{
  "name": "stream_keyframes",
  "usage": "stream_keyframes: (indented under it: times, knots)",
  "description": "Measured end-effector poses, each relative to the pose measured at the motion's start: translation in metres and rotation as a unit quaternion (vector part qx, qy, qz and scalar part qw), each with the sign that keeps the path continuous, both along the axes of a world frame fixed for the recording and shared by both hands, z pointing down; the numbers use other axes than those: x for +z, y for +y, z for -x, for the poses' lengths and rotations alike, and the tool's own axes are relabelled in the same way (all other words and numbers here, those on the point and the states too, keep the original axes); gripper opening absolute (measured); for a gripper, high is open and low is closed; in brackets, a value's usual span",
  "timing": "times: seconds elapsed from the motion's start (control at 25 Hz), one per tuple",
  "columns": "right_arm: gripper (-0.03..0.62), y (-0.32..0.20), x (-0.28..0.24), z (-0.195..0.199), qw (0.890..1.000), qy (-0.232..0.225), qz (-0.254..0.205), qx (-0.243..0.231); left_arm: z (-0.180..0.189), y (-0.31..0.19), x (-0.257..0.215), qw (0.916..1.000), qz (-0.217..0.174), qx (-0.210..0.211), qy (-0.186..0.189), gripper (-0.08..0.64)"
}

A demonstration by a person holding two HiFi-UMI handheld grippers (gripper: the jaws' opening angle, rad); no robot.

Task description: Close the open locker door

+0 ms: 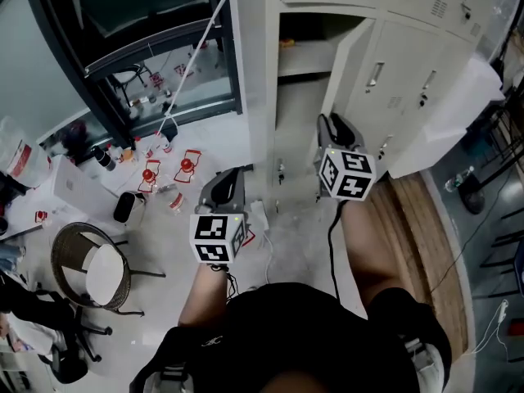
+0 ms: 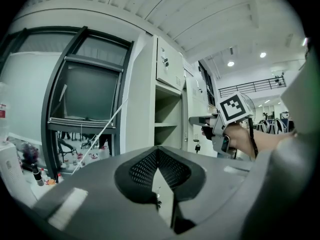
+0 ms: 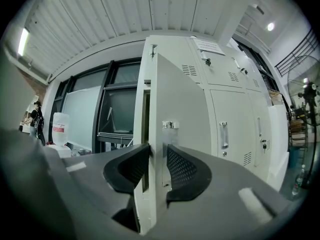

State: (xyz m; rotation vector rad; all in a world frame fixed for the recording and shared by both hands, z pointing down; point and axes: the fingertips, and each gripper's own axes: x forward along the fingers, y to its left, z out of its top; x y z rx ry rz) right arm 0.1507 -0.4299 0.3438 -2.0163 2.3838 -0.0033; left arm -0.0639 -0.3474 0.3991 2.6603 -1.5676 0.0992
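Note:
The tall white locker (image 1: 303, 56) stands open, and its door (image 1: 348, 60) swings out toward me. My right gripper (image 1: 327, 125) reaches level to the door's free edge (image 3: 154, 149). Its two black pads (image 3: 182, 166) sit on either side of that edge and press on it. A small metal label holder (image 3: 170, 125) shows on the door's outer face. My left gripper (image 1: 237, 174) hangs lower left, in front of the locker's left side, with its tips (image 2: 158, 151) together on nothing. The left gripper view shows the open shelves (image 2: 167, 121) and the right gripper's marker cube (image 2: 235, 107).
Shut locker doors (image 3: 235, 119) continue to the right. A white board (image 1: 450, 113) leans against them. To the left are a dark window frame (image 1: 131, 47), red-capped bottles (image 1: 168, 174) on the floor, a round chair (image 1: 90, 273) and a white jug (image 3: 59, 129).

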Motion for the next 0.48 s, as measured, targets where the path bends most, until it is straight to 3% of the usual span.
stream_keyframes:
  times: [0.48]
  knots:
    - [0.107, -0.043, 0.001, 0.038, 1.000, 0.012, 0.014, 0.001, 0.048, -0.002, 0.000, 0.9989, -0.002, -0.046, 0.003, 0.002]
